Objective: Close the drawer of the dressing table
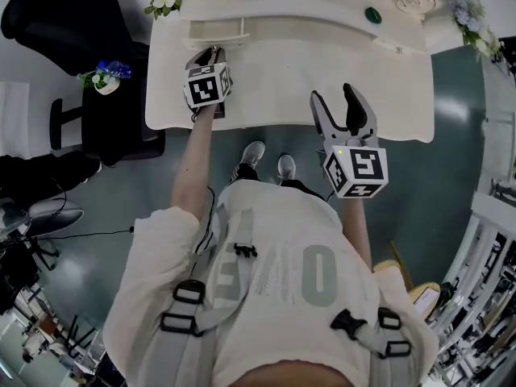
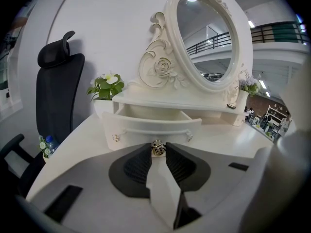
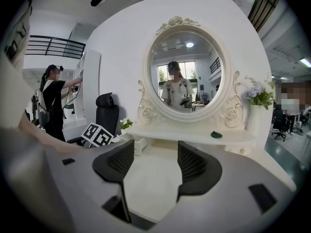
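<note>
Found drawer (image 2: pixel 150 123) pulled out, sitting left on the desk (image 1: pixel 274 95); closing all left to do. Had left gripper (image 2: pixel 157 152) nipped narrow onto its knob (image 2: pixel 157 147), right gripper (image 3: pixel 155 149) spread wide, empty.

Large grey letters run across the chest of the person's pale shirt (image 1: pixel 278 244), seen from above. Only a round "O" (image 1: pixel 322 272) reads clearly; harness straps cross the rest. The two marker cubes (image 1: pixel 206 85) (image 1: pixel 357 170) show black-and-white patterns, no letters.
</note>
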A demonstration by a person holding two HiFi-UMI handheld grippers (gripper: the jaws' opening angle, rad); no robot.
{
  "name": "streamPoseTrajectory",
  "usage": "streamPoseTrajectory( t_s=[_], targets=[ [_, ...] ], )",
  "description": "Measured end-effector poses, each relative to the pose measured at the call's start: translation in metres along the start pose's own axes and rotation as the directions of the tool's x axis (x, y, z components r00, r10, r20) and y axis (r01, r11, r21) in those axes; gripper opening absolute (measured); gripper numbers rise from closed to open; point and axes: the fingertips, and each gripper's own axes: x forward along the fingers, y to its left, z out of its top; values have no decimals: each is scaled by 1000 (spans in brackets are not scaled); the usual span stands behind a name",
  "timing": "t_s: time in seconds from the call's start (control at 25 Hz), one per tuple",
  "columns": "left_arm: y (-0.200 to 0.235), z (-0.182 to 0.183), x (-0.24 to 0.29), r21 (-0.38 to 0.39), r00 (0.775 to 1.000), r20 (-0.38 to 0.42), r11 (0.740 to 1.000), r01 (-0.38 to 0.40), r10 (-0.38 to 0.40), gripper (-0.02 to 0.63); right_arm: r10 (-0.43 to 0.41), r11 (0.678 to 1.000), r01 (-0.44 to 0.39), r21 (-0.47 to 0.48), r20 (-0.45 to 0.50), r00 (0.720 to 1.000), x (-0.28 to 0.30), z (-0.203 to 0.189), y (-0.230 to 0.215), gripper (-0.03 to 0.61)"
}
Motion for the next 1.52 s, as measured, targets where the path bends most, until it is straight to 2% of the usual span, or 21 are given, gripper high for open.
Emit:
streamPoseTrajectory(
  t_s=[0.64, 1.52],
  targets=[
    [1, 14, 13, 4, 1000, 15, 1000, 3, -3, 101, -21, 1000, 21, 2, -14, 1000, 1, -5, -5, 268],
    [7, 17, 35, -1, 1000, -2, 1000, 1, -1, 101, -49, 999, 50, 21, -45, 998, 6, -14, -17, 268]
  ],
)
